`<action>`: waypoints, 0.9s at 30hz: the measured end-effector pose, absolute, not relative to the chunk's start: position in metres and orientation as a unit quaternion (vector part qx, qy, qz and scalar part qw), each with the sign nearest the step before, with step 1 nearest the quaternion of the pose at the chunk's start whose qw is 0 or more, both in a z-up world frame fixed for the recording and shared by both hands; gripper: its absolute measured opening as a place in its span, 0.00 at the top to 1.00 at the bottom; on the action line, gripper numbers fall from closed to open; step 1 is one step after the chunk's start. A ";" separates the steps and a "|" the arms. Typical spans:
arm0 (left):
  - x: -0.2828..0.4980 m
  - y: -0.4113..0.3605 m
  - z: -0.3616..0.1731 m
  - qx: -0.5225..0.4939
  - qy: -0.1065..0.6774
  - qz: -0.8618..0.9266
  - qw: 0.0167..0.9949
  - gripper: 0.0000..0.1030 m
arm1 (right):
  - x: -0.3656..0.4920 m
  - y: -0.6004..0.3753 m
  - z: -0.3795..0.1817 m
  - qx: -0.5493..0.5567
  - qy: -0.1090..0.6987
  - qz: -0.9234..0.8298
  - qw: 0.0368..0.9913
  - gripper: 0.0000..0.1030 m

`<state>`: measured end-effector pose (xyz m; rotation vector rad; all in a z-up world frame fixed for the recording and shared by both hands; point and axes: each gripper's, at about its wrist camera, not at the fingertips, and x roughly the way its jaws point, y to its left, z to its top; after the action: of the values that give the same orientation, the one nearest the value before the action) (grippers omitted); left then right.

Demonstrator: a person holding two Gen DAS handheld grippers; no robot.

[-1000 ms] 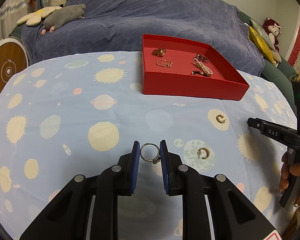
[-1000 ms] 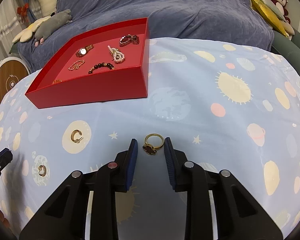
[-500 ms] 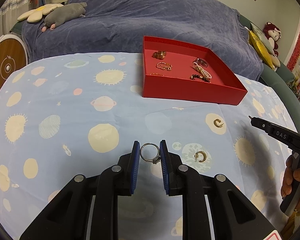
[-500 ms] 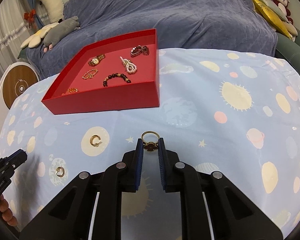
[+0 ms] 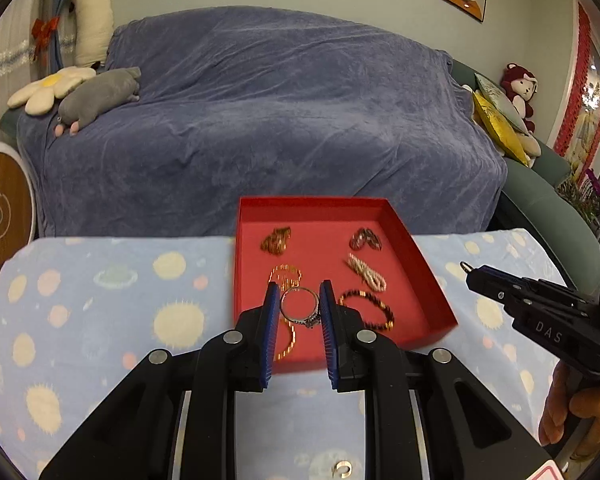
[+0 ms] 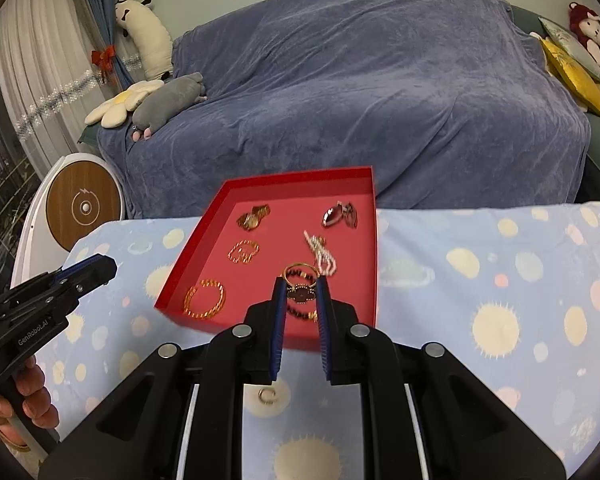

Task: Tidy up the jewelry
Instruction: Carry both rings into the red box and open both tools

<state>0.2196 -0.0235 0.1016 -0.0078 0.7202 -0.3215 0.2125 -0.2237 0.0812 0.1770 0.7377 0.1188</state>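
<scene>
1. The left gripper [image 5: 300,306] is clenched on a silver ring [image 5: 300,307]; the right gripper [image 6: 301,295] grasps a gold ring with a dark stone [image 6: 300,285].
2. Both rings hang in front of the red tray [image 5: 414,256], not yet dropped.
3. The tray already holds a watch [image 6: 253,216], a pearl piece [image 6: 321,255] and bracelets.
4. Two gold earrings [image 6: 266,395] are left on the tablecloth at 6 o'clock.
5. I see nothing in the way.

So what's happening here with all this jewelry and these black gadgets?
A person is tidying jewelry with a pair of hand-held tongs. The left tongs are clamped on a silver ring, and the right tongs pinch a gold ring with a dark stone. Both rings are held up in front of the red tray, which already holds bracelets, a watch and a pearl piece. At least one small gold earring is left on the space-print cloth.
</scene>
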 end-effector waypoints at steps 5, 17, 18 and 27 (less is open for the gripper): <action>0.286 -0.045 0.085 -0.018 0.374 -0.159 0.914 0.83 | 0.271 -0.229 0.063 0.096 0.378 0.041 0.920 0.86; 0.361 -0.061 0.023 -0.007 0.428 -0.120 0.896 0.83 | 0.332 -0.229 0.003 0.098 0.433 0.025 0.896 0.86; 0.363 -0.061 0.020 -0.008 0.430 -0.119 0.895 0.83 | 0.333 -0.230 0.001 0.095 0.432 0.022 0.896 0.86; 0.366 -0.056 0.012 -0.022 0.435 -0.107 0.894 0.73 | 0.332 -0.232 0.000 0.083 0.432 0.021 0.898 0.85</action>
<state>0.3662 -0.0562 0.0124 -0.0446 0.9030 -0.2221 0.3320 -0.2315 0.0000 0.1714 0.8950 0.0427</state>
